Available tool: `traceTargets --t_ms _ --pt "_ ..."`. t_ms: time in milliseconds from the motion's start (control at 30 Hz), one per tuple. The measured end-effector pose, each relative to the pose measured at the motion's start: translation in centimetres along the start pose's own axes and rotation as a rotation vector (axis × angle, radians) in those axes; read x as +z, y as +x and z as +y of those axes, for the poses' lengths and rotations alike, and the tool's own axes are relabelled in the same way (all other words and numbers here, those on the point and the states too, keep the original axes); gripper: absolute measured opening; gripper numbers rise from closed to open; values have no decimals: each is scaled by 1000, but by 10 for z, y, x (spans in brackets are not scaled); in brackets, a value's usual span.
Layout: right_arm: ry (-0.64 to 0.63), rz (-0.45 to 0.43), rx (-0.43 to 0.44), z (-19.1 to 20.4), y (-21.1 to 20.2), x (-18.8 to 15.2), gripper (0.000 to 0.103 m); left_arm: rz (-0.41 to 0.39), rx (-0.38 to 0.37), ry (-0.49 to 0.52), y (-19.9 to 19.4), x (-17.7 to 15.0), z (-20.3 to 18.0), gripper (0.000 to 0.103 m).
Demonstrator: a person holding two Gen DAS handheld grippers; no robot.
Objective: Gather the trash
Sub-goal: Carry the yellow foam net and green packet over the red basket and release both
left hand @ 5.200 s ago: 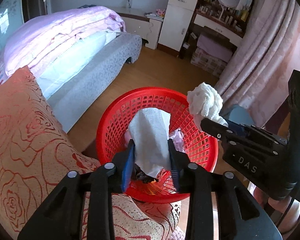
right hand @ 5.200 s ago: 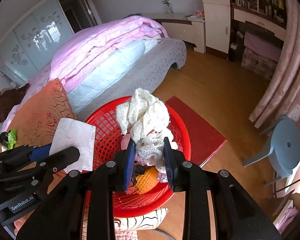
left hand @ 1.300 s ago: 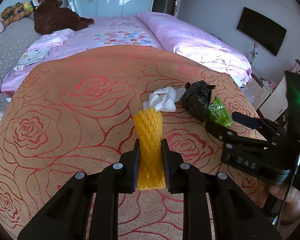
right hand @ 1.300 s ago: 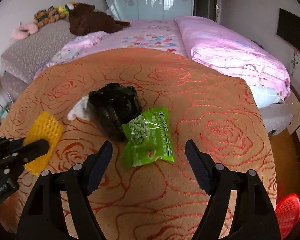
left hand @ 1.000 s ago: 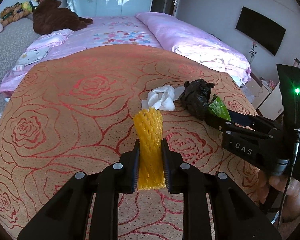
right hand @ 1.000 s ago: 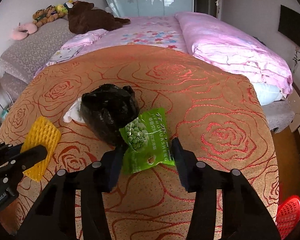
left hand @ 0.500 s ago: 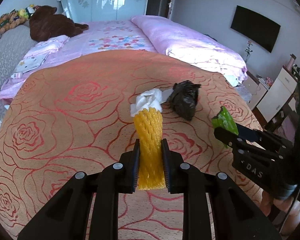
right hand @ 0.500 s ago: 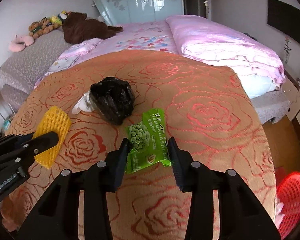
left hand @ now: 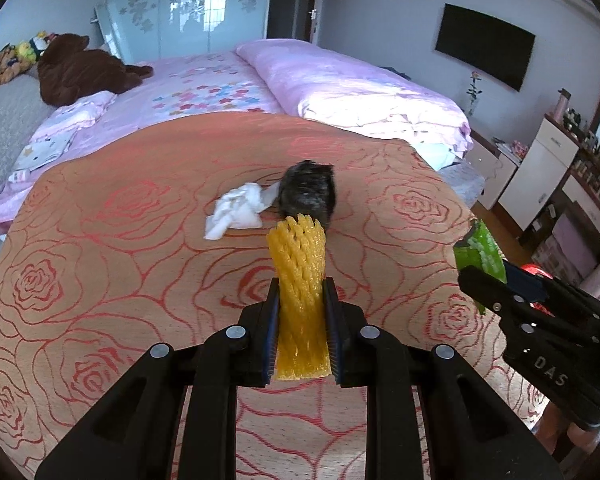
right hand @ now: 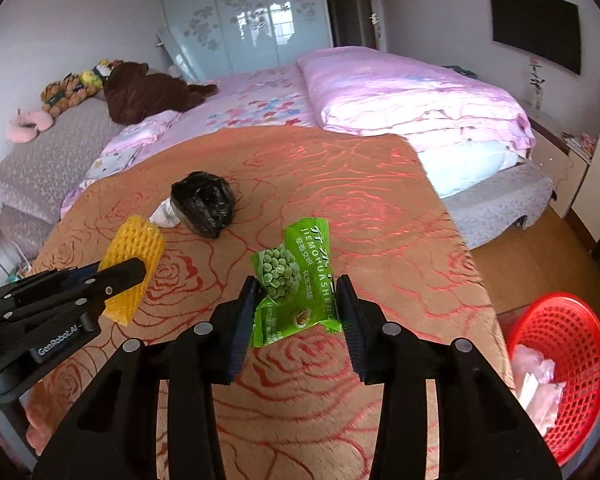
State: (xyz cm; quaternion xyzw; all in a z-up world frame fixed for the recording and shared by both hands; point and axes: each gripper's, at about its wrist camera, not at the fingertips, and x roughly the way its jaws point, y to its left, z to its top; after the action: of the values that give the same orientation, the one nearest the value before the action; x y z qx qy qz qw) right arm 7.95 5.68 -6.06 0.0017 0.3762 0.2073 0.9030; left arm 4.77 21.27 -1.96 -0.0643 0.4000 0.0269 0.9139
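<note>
While both tools are loaded, the job looks roughly halfway: the left gripper (left hand: 301,312) is clamped on the yellow foam net (left hand: 299,276), the right gripper (right hand: 298,312) pinches the green pea packet (right hand: 296,280), both lifted off the rose-pattern cover (right hand: 380,248). 2 bits are left near the cover's middle: a black bag (right hand: 203,204) w/ a white tissue (left hand: 236,210) touching it. The red basket (right hand: 560,360), on the floor off the cover's right edge, already holds some pale scraps. Bedroom: pink bed (right hand: 400,92), wardrobe, wall TV.
</note>
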Motion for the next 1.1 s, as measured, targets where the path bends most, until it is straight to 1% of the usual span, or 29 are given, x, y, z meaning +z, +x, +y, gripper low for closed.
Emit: traceTargets --t_ms 267,433,667,833,1100 --pt "61 -26 -17 -27 -23 -8 39 7 -16 53 4 -4 -25 19" --pt "94 -46 -33 -41 -38 -11 39 -7 -31 100 2 -4 -44 19" --pt "132 -66 -64 -62 -55 -16 39 -5 -55 170 4 -6 -72 19" --pt "161 -76 -94 -79 -65 -19 39 -8 -91 212 4 -3 -94 19" --pt "203 -86 -143 -103 -80 -25 39 -2 -159 251 7 3 -128 19"
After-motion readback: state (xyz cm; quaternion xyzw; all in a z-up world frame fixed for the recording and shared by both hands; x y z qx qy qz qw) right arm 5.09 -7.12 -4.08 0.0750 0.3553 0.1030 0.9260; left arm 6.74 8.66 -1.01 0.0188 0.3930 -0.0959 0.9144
